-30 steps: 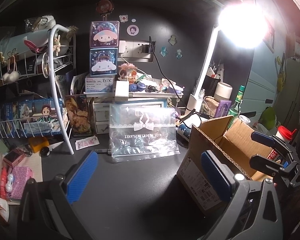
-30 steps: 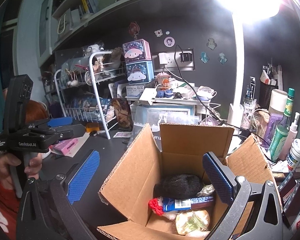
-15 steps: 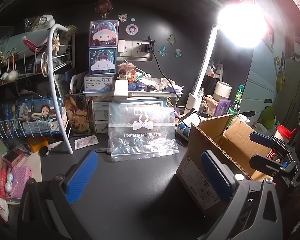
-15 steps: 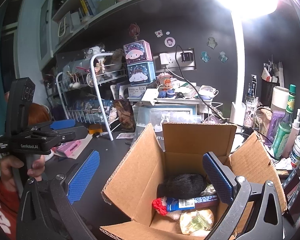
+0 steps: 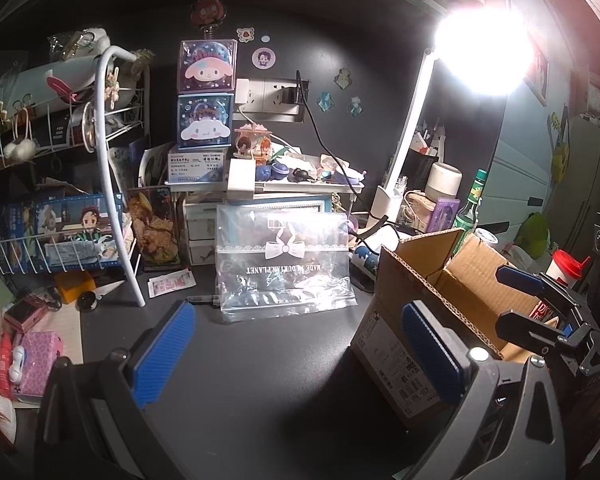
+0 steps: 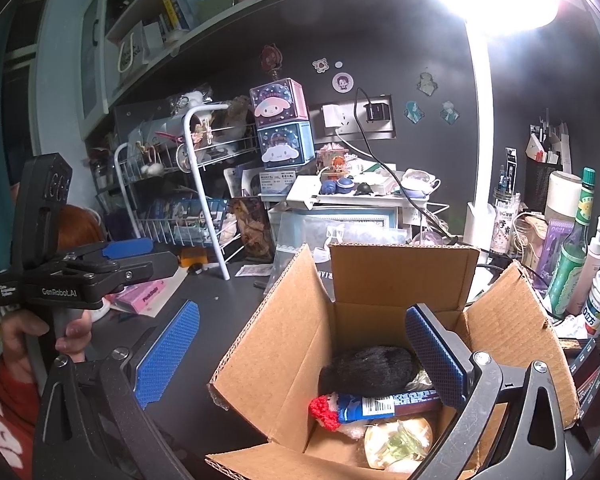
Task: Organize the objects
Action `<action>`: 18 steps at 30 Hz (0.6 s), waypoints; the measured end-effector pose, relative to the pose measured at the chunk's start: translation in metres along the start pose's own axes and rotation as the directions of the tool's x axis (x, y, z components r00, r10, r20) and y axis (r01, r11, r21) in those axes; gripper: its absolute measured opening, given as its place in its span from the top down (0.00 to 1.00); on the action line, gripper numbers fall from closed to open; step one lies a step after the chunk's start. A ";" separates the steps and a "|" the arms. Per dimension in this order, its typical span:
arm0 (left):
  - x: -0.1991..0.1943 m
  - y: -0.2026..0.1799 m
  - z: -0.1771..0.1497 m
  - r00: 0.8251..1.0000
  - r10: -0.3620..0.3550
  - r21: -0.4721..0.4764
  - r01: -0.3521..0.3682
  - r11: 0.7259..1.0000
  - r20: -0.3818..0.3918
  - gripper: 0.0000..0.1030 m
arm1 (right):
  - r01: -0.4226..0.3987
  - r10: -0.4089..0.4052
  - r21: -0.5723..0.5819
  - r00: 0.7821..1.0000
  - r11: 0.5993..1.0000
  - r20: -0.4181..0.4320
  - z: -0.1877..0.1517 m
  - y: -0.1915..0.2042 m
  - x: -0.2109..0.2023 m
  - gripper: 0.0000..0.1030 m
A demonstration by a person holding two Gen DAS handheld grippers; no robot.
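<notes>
An open cardboard box stands on the dark desk; it also shows at the right of the left wrist view. Inside lie a black furry item, a blue wrapped bar with a red tuft, and a pale round item. My right gripper is open and empty, hovering over the box's near left flap. My left gripper is open and empty above bare desk, left of the box. A clear zip bag with a bow print leans against the drawers.
A white wire rack with boxes stands at the left. Stacked character boxes, a cluttered small shelf and a bright desk lamp line the back. Bottles and jars crowd the right. A pink box lies front left.
Both grippers have drifted back slightly; the box sits a little lower and farther in the right wrist view. Both stay open and empty.
</notes>
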State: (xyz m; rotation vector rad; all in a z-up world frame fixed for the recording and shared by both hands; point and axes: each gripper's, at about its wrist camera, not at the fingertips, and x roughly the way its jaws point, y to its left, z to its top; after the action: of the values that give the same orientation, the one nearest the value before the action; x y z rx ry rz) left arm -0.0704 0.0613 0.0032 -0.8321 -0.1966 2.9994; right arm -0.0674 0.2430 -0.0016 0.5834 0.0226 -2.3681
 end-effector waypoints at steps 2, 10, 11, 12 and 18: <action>0.000 0.000 0.000 1.000 0.001 0.001 -0.001 1.000 0.000 0.01 | -0.001 0.001 -0.001 1.000 1.000 0.000 0.000 0.000 0.000 0.00; 0.000 0.000 -0.001 1.000 0.002 0.003 -0.002 1.000 0.001 0.01 | 0.005 -0.005 0.004 1.000 1.000 -0.001 -0.001 0.000 0.000 0.00; 0.000 0.000 -0.001 1.000 0.002 0.003 -0.002 1.000 0.001 0.01 | 0.004 -0.004 0.008 1.000 1.000 -0.001 -0.001 0.000 0.000 0.00; 0.000 0.000 -0.001 1.000 0.001 0.002 -0.001 1.000 0.002 0.01 | 0.004 -0.004 0.011 1.000 1.000 -0.001 -0.001 0.000 0.000 0.00; 0.002 -0.002 0.000 1.000 0.008 0.015 -0.008 1.000 -0.001 0.01 | 0.006 -0.006 0.015 1.000 1.000 0.000 -0.002 0.000 0.001 0.00</action>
State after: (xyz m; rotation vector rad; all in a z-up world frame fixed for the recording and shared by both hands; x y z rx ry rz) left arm -0.0718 0.0631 0.0027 -0.8349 -0.1715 3.0043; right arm -0.0673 0.2431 -0.0038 0.5916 0.0069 -2.3764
